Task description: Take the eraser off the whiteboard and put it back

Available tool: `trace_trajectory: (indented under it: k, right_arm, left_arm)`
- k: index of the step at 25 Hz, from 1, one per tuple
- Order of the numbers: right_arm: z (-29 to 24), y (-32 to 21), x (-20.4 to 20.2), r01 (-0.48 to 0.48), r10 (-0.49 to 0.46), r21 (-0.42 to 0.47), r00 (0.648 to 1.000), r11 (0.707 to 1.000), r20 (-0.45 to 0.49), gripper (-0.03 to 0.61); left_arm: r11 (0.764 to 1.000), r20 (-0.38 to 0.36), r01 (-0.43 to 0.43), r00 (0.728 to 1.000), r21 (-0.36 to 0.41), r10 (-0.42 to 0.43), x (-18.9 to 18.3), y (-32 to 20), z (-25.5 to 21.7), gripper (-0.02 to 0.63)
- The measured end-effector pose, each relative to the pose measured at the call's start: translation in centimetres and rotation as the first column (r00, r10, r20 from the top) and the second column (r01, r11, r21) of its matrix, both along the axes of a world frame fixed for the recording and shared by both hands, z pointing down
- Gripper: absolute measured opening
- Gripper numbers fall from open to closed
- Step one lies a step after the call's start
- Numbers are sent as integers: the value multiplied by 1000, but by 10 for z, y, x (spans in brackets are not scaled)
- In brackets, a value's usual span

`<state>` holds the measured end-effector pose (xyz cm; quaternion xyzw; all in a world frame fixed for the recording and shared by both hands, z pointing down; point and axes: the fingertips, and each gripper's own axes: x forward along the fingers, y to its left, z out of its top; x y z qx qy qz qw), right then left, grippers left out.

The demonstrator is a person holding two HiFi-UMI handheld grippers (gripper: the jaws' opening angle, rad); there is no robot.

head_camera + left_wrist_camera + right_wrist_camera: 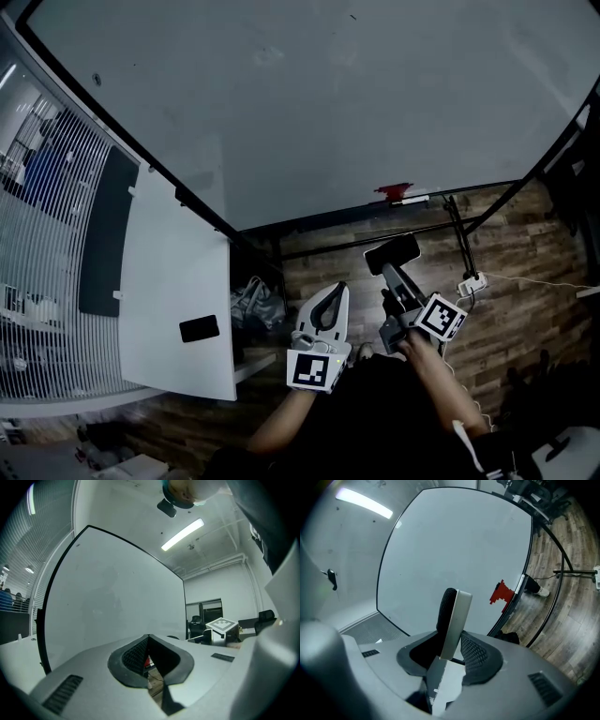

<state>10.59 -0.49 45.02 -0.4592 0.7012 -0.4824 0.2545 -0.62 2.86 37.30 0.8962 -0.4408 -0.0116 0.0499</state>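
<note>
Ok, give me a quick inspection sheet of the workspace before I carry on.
Surface: whiteboard blank, faint smudges.
Job's things: eraser off the board, in the right gripper.
Clutter: red item at the board's lower edge; bag on the wood floor.
Grippers: right shut on the eraser; left gripper shut, empty.
Cables: white cable and power strip on the floor.
Surroundings: white panel at left.

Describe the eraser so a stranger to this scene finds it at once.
Start at the big whiteboard that fills the top of the head view. Just below its lower edge, the right claw grips the eraser. It is a flat slab, black felt on one face and white on the other, unlike the small red piece at the board's bottom edge.
</note>
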Motion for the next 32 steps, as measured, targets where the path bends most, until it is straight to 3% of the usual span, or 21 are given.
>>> trace_trajectory:
  k: [7,14,23,32]
  right_arm:
    - [-5,29,15,11,-11,20,1000,1000,-5,156]
    - [-7,58,31,33,-28,56,997,998,-75,156]
    - [1,81,35,69,-67,45,996,997,-51,156]
    - [-1,82,35,77,-76,50,997,996,-30,156]
  left_arm:
    - [1000,21,1,1000,-6,-1,16,23,5,6]
    - [1000,50,5,999,8,-5,31,43,13,6]
    - [1000,97,19,995,-11,-18,38,58,25,6]
    - [1000,81,19,997,-5,-19,40,54,24,6]
